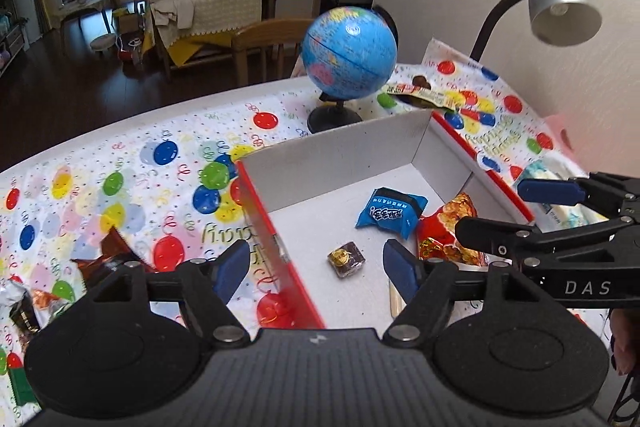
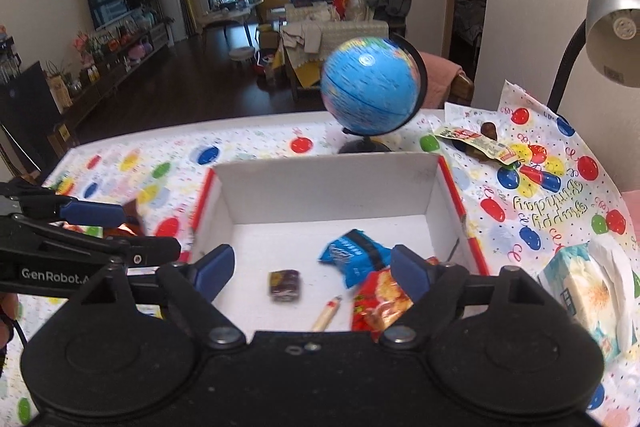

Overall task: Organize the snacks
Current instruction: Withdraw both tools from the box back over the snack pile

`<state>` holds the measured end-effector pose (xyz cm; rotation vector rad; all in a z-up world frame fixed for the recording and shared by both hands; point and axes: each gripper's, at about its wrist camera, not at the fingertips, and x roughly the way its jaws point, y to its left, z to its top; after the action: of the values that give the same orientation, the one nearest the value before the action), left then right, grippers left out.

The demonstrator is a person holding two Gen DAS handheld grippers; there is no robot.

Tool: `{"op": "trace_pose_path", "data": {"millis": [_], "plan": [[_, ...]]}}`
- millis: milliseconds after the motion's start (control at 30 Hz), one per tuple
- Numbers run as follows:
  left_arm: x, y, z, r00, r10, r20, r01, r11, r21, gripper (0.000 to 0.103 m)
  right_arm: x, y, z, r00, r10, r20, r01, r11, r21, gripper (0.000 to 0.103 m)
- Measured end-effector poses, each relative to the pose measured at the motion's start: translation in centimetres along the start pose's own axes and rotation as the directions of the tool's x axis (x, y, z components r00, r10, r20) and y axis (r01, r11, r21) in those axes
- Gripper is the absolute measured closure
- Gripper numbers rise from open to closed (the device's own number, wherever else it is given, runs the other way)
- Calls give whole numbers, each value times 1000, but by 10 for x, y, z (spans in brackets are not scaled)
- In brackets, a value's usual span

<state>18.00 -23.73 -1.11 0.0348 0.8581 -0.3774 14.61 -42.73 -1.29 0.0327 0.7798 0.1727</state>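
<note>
Box (image 2: 332,187): holds blue packet (image 2: 352,259), red bag (image 2: 380,303), wrapped candy (image 2: 285,285) — snacks gathered at centre.
Left gripper (image 1: 314,269): fingers released, empty.
Right gripper (image 2: 312,269): spread, empty.
Stray wrappers (image 2: 478,143): at 2 o'clock — outside the box.

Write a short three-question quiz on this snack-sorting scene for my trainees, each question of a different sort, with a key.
1. True or false: the blue snack packet lies inside the white box.
2. Multiple choice: what stands just behind the box? A) a kettle B) a globe C) a vase
3. Fill in: the left gripper and right gripper are both ____ and hold nothing.

Key: 1 true; 2 B; 3 open. Also in the box: a small dark wrapped candy and a red snack bag.
</note>
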Motion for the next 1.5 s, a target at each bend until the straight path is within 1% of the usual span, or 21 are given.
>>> {"op": "trace_pose_path", "data": {"millis": [67, 200, 267, 367, 533, 633, 733, 800, 900, 1033, 1100, 1300, 1500], "plan": [[-13, 8, -6, 1000, -10, 8, 10, 1000, -4, 27, -6, 10, -2, 1000, 12, 4, -12, 1000, 12, 16], [-37, 24, -17, 999, -8, 35, 8, 1000, -13, 27, -15, 31, -8, 999, 33, 12, -34, 999, 27, 16], [-49, 33, -23, 999, -6, 50, 7, 1000, -18, 25, -20, 43, -11, 999, 44, 19, -45, 998, 39, 11], [-65, 47, -31, 997, 5, 72, -2, 1000, -29, 21, -26, 58, -14, 997, 65, 39, -67, 996, 50, 8], [-85, 72, -45, 996, 26, 87, -21, 998, -60, 20, -34, 86, -17, 993, 99, 67, -102, 994, 48, 1], [-96, 88, -55, 994, 51, 99, -43, 996, -74, 20, -34, 103, -18, 988, 128, 83, -133, 990, 55, 0], [-109, 106, -65, 991, 61, 115, -50, 994, -96, 20, -34, 121, -21, 985, 148, 91, -153, 987, 49, 0], [-117, 119, -71, 990, 65, 123, -51, 992, -115, 20, -33, 133, -23, 983, 160, 87, -164, 986, 40, 0], [-127, 138, -79, 987, 90, 130, -71, 987, -147, 20, -28, 148, -25, 982, 170, 82, -173, 984, 30, 0], [-136, 163, -89, 984, 126, 127, -101, 977, -189, 19, -19, 166, -28, 981, 182, 61, -185, 982, 33, 0], [-137, 175, -95, 984, 133, 119, -107, 973, -203, 19, -12, 175, -30, 981, 188, 48, -189, 981, 33, 0], [-130, 208, -111, 987, 140, 74, -118, 962, -246, 19, 5, 199, -35, 978, 207, 19, -207, 978, 7, 0], [-116, 227, -120, 986, 164, 31, -151, 954, -259, 19, 30, 218, -39, 977, 213, -31, -214, 976, -35, 0]]}}
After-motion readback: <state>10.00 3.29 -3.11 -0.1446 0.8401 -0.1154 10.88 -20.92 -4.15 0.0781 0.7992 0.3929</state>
